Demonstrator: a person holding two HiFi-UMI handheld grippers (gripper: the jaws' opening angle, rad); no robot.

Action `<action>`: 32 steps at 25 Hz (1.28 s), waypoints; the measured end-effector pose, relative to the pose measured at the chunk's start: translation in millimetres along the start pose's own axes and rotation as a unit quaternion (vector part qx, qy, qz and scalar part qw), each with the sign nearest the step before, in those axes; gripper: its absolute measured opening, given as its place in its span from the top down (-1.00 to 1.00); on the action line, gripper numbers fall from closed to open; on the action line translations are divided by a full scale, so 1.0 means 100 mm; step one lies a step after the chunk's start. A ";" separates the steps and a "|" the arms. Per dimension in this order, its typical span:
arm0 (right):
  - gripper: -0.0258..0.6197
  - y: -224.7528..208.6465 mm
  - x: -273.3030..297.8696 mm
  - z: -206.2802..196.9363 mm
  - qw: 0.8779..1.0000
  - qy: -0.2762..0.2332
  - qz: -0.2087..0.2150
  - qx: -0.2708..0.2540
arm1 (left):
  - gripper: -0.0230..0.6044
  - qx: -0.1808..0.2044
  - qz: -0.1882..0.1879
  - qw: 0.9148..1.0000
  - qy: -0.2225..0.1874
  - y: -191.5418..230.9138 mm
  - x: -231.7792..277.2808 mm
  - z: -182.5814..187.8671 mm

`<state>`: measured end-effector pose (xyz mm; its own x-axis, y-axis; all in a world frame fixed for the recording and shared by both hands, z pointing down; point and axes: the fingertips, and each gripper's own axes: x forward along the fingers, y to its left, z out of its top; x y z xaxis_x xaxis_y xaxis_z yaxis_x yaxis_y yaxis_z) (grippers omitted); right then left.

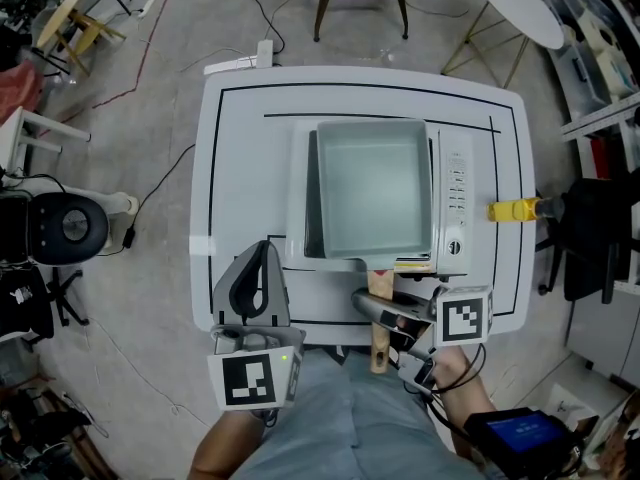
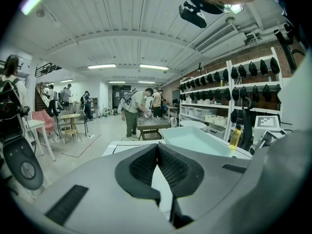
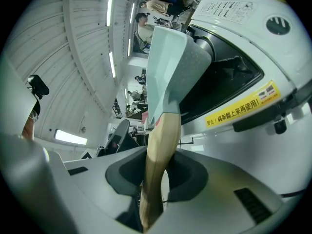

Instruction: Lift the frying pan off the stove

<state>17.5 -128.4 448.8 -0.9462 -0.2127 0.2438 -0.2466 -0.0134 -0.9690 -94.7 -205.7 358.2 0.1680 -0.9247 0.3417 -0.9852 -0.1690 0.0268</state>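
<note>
1. My left claw (image 1: 262,258) hangs over the desk (image 1: 240,118) off the front-left corner of the stove (image 1: 455,203). It is pressed together on nothing. I judge it is parked there because 1 claw is enough for this lift.
2. The frying pan (image 1: 372,188) sits on top of the stove and covers most of it left of the control strip. I cannot tell whether it has left the supports yet. It is square and pale grey-green, with deep straight walls and nothing inside.
3. Its light wooden handle (image 1: 378,356) juts past the stove's front edge toward me, which I take as the reason to approach from that side.
4. My right claw (image 1: 378,310) pinches that handle just in front of the stove, partway along the wood, with a pad on each flank. I judge this hold lets the pan come straight up without twisting.
5. A yellow bottle (image 1: 512,209) sits right of the stove, well apart from the pan and clear of the lift.
</note>
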 end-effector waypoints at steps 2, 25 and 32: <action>0.56 -0.01 0.00 0.01 1.000 -0.001 0.000 0.000 | 0.87 0.006 0.001 1.000 -0.002 0.01 0.00 0.01; 0.56 0.62 -0.23 0.09 0.998 -0.033 0.024 -0.043 | 0.87 -0.001 -0.003 0.999 -0.039 -0.03 -0.19 0.30; 0.56 0.72 -0.40 -0.03 0.998 -0.039 0.027 -0.052 | 0.87 -0.004 -0.016 0.998 -0.058 -0.20 -0.28 0.38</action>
<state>37.4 -118.2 368.7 -0.9406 -0.2861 0.1830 -0.2195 0.1009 -0.9704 -78.3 -189.5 311.9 0.2025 -0.9518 0.2303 -0.9793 -0.1974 0.0448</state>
